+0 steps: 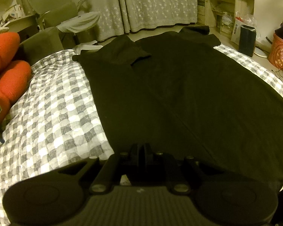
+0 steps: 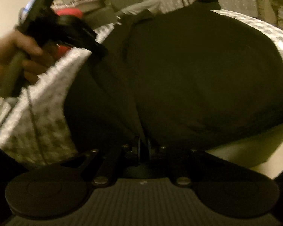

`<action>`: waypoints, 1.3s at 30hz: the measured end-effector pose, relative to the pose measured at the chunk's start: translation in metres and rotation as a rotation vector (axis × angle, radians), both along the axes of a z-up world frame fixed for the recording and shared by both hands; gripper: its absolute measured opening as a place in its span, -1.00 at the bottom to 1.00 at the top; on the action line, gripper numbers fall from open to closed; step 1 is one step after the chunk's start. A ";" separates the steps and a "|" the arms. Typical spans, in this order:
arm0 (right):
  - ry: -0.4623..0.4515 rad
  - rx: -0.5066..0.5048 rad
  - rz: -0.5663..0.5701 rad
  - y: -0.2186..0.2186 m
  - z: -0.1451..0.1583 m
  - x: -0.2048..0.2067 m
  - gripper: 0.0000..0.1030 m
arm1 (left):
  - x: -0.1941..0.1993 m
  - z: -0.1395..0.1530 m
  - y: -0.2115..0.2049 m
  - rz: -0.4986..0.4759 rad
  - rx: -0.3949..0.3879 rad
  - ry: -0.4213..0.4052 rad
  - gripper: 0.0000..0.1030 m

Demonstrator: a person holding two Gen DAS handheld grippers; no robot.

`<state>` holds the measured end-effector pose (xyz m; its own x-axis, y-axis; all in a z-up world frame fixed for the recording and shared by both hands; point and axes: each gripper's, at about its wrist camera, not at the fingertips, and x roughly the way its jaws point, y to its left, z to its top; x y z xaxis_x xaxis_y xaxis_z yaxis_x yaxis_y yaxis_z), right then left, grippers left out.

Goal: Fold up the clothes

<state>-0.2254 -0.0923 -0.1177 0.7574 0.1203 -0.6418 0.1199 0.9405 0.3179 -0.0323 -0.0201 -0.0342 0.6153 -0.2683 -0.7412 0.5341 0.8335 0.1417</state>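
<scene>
A black garment (image 1: 169,94) lies spread on a grey-and-white checked bed cover (image 1: 52,113), a short sleeve folded in at its far left (image 1: 122,50). My left gripper (image 1: 142,150) has its fingers pressed together at the garment's near hem; whether cloth is between them is too dark to tell. In the right wrist view the same garment (image 2: 198,75) fills the frame, blurred. My right gripper (image 2: 144,143) is shut at the near hem, cloth seeming pinched between its fingers. The left gripper (image 2: 96,47), held by a hand, shows at upper left there.
Two red cushions (image 1: 5,60) lie left of the bed beside a dark armchair (image 1: 41,41). Curtains (image 1: 151,5) hang behind. Shelves (image 1: 226,5), bags (image 1: 245,37) and an orange bucket (image 1: 279,54) stand on the floor at right.
</scene>
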 end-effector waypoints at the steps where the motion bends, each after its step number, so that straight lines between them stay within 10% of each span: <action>1: 0.007 -0.009 -0.008 -0.001 -0.001 0.000 -0.76 | 0.000 0.000 0.000 0.000 0.000 0.000 -0.88; 15: 0.138 -0.147 0.242 -0.001 0.030 0.013 -0.70 | 0.001 0.001 0.002 0.007 -0.009 0.014 -0.88; 26: -0.077 -0.238 0.303 -0.001 0.078 0.046 -0.70 | 0.002 0.002 0.004 0.017 -0.021 0.028 -0.88; 39: -0.071 -0.367 0.291 0.010 0.062 0.082 -0.51 | 0.005 0.002 0.007 0.025 -0.034 0.047 -0.88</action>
